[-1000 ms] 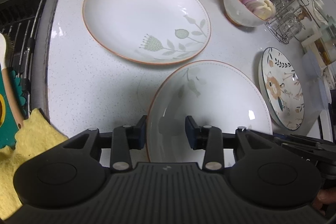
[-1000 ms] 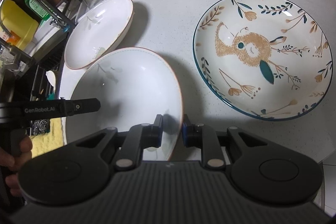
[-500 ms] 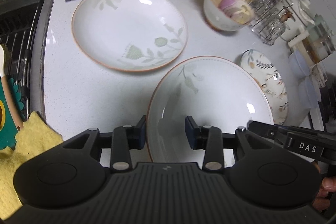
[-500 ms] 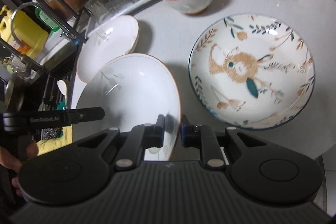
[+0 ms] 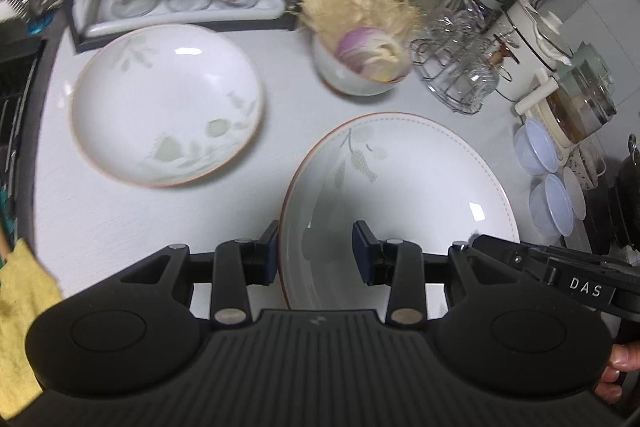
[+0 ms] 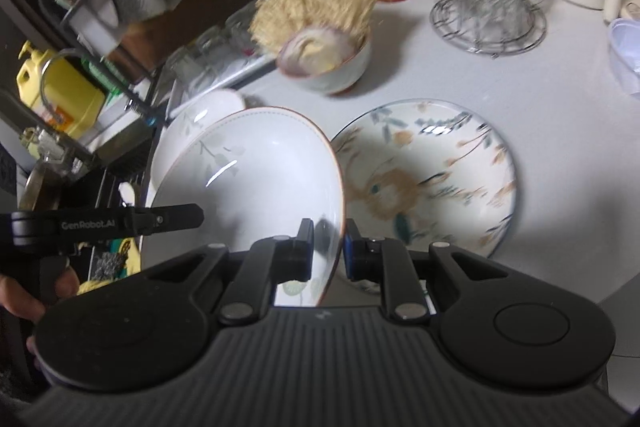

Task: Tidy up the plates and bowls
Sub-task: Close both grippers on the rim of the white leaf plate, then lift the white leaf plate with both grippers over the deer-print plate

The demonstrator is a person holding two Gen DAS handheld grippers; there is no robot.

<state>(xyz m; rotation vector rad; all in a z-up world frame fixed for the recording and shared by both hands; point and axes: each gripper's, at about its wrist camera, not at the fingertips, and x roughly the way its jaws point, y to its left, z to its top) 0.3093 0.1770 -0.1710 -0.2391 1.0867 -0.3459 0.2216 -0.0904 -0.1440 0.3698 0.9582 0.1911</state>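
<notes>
While both tools meet on one dish, the left hand-held gripper [image 5: 315, 253] straddles the near left rim of the white leaf-print plate [image 5: 404, 195], its pads part-spread; whether they press the rim is hard to tell. The right hand-held gripper [image 6: 328, 251] pinches the plate's opposite edge, jaws nearly together. The plate's near edge is hidden behind each tool's body. Ahead and left of the left tool, a second leaf-print plate [image 5: 166, 105] lies blurred on the counter [image 5: 92, 215]. Right of the right tool, partly covered by the held plate, sits the rabbit-pattern plate [image 6: 432, 179].
</notes>
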